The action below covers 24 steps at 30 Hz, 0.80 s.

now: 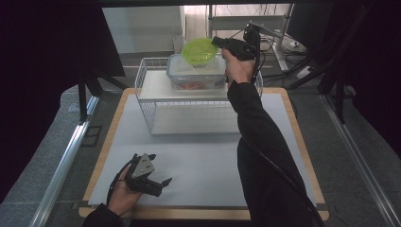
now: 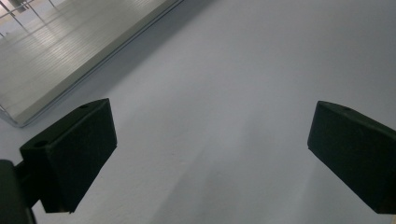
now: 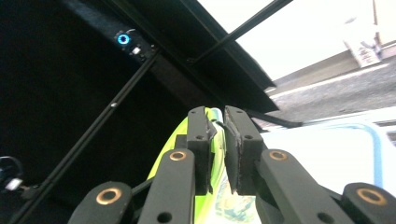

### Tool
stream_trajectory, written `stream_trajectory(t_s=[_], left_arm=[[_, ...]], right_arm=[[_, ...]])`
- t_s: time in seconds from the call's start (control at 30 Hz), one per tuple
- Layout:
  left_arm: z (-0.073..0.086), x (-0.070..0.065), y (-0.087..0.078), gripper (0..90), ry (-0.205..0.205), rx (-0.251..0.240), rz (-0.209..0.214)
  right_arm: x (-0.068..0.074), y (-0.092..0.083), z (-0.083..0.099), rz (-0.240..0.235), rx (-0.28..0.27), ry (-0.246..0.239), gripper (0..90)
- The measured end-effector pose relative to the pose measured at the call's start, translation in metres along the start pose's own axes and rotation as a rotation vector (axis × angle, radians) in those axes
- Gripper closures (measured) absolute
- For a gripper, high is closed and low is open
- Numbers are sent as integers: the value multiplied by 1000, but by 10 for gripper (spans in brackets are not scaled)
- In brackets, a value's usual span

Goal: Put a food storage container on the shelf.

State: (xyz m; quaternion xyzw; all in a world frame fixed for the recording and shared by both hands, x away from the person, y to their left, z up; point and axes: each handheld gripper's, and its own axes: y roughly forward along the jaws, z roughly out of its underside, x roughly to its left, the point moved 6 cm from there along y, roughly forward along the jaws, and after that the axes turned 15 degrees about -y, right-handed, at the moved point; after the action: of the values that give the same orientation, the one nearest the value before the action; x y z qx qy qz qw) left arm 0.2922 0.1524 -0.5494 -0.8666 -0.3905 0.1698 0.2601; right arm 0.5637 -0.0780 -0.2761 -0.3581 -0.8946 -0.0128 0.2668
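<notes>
Two grippers are at work here, and only one is carrying anything. My right gripper is pinching the rim of the green bowl, its jaws drawn narrow on the thin edge, and in the right gripper view the bowl is sitting tilted between the pads. I am holding it up over the clear lidded box, which is resting on the top shelf of the white wire rack at the far side of the counter. Whether the bowl is touching the lid I cannot tell. My left gripper is lying low near the front edge of the counter, jaws wide apart and holding nothing.

I am judging this as the carrying step: the bowl is lifted and not yet set anywhere. The next move is calling for a steady grip on that slim rim, since a bowl held by one edge is prone to swinging, and for levelling it before lowering it onto a flat spot.
</notes>
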Motion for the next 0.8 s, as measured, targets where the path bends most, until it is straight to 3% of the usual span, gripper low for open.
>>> stream_trajectory(t_s=[0.1,0.27,0.4,0.47,0.6,0.7,0.8], left_arm=[[0,0,1,12,5,3,1],[1,-1,1,12,13,11,-3],[1,-2,2,12,13,14,-3],[1,-2,2,12,19,18,-6],[1,-2,3,12,20,20,-9],[2,-2,3,12,30,27,-13],[2,-3,3,12,29,23,-11]], right_arm=[[-5,1,-1,40,5,-26,748],[-9,-7,-5,63,16,-93,661],[-8,-31,-15,97,14,-202,637],[-5,-45,-14,109,33,-266,687],[7,-63,6,100,116,-425,894],[20,-56,33,67,200,-544,900],[29,-42,52,72,255,-628,899]])
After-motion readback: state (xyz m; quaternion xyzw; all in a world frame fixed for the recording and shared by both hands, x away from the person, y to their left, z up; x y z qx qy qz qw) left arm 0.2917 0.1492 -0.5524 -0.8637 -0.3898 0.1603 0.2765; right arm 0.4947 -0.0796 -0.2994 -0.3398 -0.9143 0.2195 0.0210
